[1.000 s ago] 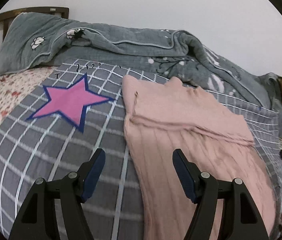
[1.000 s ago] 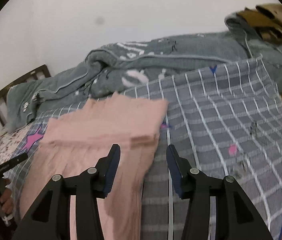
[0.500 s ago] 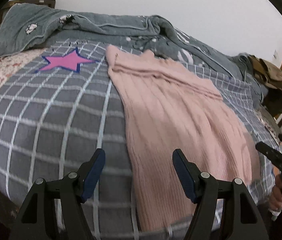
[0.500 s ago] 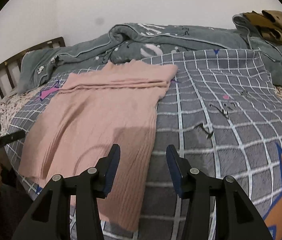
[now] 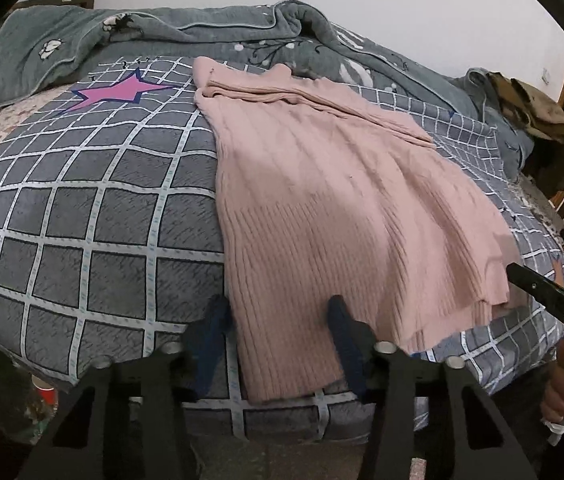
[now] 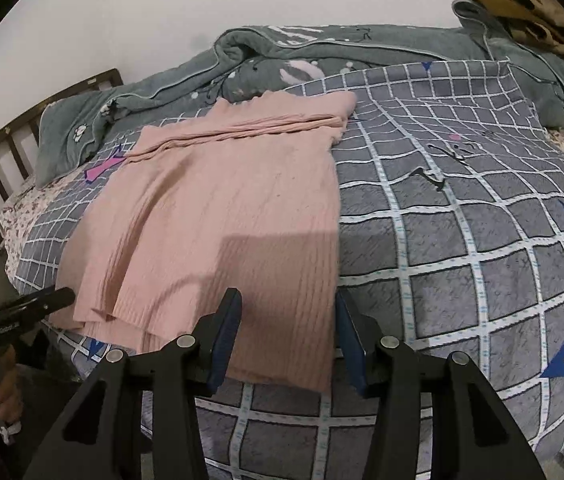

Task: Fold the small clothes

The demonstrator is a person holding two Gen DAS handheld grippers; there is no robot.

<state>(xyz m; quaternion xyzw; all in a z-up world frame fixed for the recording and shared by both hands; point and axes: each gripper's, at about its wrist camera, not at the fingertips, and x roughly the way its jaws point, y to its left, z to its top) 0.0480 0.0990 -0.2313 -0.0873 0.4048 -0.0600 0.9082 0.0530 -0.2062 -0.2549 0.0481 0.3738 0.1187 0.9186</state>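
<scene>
My two grippers hang over the near hem of a pink ribbed garment (image 5: 334, 208) spread flat on the checked bedspread (image 5: 81, 216), its top already turned back on itself near the grey quilt (image 5: 185, 36) — a sign, I judge, that the fold has begun and the bottom edge comes next. My left gripper (image 5: 277, 344) straddles the garment's lower left corner; its jaws have just been narrowing, with the knit between them, yet a gap shows beside each pad, so it has not clamped. My right gripper (image 6: 288, 336) stands half parted over the lower right corner, pads clear of the cloth. I take one corner in each so the hem can lift evenly and stay square. The hem lies at the mattress edge — within reach, but liable to slide off if tugged.
</scene>
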